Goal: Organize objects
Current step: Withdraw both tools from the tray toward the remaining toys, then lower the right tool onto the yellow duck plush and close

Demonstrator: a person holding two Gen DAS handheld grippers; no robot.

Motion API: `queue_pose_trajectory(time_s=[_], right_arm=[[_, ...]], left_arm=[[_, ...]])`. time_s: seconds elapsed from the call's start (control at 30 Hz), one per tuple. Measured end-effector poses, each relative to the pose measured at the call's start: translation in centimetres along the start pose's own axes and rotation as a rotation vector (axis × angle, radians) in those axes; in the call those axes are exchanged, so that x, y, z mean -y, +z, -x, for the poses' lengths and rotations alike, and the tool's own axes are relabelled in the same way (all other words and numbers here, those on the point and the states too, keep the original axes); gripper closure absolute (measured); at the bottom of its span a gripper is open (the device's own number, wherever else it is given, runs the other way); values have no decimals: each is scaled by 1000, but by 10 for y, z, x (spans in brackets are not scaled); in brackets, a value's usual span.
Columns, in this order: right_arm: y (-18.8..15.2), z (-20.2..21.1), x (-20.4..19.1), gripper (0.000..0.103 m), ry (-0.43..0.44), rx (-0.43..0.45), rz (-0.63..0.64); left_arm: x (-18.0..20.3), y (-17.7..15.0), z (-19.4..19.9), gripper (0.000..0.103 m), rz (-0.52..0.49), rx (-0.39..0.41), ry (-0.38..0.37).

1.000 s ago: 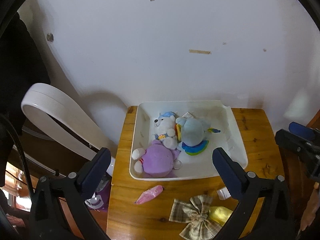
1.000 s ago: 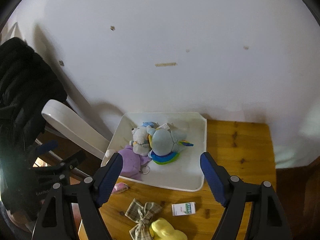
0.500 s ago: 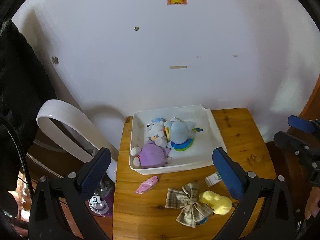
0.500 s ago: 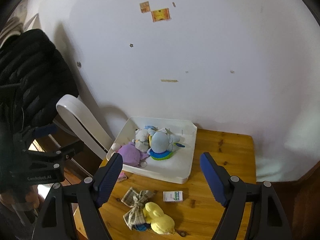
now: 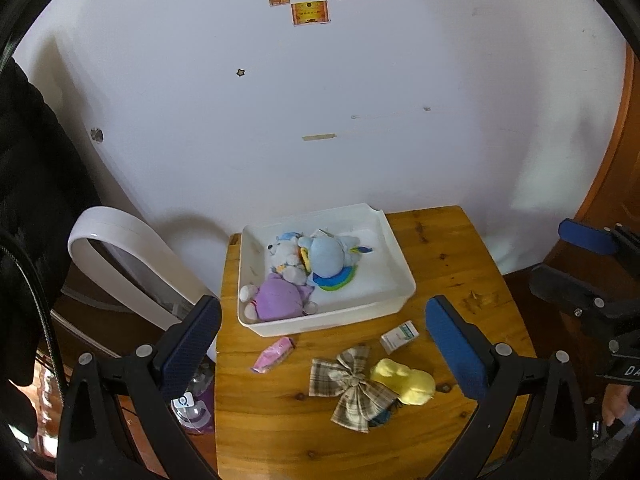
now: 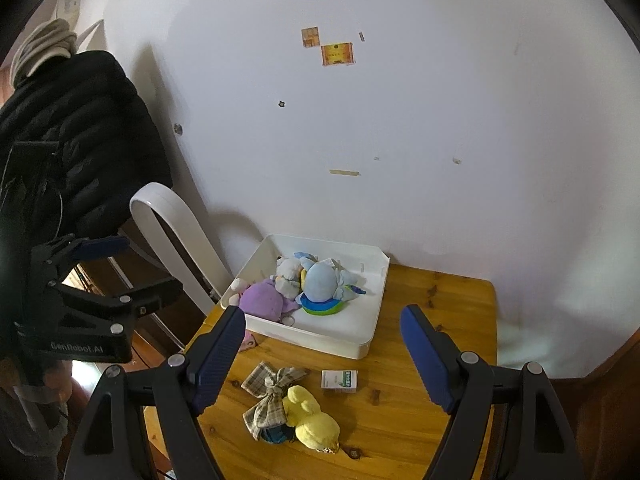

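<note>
A white tray point(image 5: 394, 250) point(image 6: 372, 332) at the back of a small wooden table point(image 5: 460, 264) holds a purple plush point(image 5: 278, 298), a white bear point(image 5: 282, 254) and a light blue plush point(image 5: 326, 256). In front of it lie a pink packet point(image 5: 274, 354), a small white box point(image 5: 399, 336) point(image 6: 340, 380), a plaid bow point(image 5: 352, 386) point(image 6: 272, 394) and a yellow plush point(image 5: 406, 380) point(image 6: 310, 414). My left gripper point(image 5: 324, 346) and my right gripper point(image 6: 322, 354) are both open and empty, held high above the table's front.
A white wall stands behind the table. A white curved chair back point(image 5: 120, 256) and a black jacket point(image 6: 76, 128) are to the left. A wooden door frame point(image 5: 608, 152) is on the right.
Both grippers have pulled back and up from the table; the tray looks smaller and the whole tabletop with the loose items has come into view.
</note>
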State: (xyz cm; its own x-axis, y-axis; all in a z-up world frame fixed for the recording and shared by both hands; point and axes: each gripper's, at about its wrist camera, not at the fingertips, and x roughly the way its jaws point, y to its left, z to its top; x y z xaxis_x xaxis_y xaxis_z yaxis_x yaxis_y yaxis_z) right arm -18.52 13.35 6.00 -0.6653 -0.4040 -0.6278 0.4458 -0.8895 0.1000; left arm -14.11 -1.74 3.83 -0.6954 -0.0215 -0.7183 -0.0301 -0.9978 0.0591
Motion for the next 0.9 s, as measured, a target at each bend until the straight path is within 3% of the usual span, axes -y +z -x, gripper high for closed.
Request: queue_pose_trajectory(time_s=[0.23, 0.47, 0.73, 0.9], right_arm=[[-26, -7, -2, 22, -4, -19, 40], [-74, -44, -2, 22, -1, -91, 79], [-131, -100, 1, 22, 21, -199, 87], [-164, -139, -4, 22, 40, -283, 118]], left_arm=[[5, -21, 9, 1, -18, 13, -53], [7, -60, 0, 1, -2, 10, -135], [8, -99, -35, 1, 103, -32, -198], [5, -118, -78, 1, 204, -125, -191]])
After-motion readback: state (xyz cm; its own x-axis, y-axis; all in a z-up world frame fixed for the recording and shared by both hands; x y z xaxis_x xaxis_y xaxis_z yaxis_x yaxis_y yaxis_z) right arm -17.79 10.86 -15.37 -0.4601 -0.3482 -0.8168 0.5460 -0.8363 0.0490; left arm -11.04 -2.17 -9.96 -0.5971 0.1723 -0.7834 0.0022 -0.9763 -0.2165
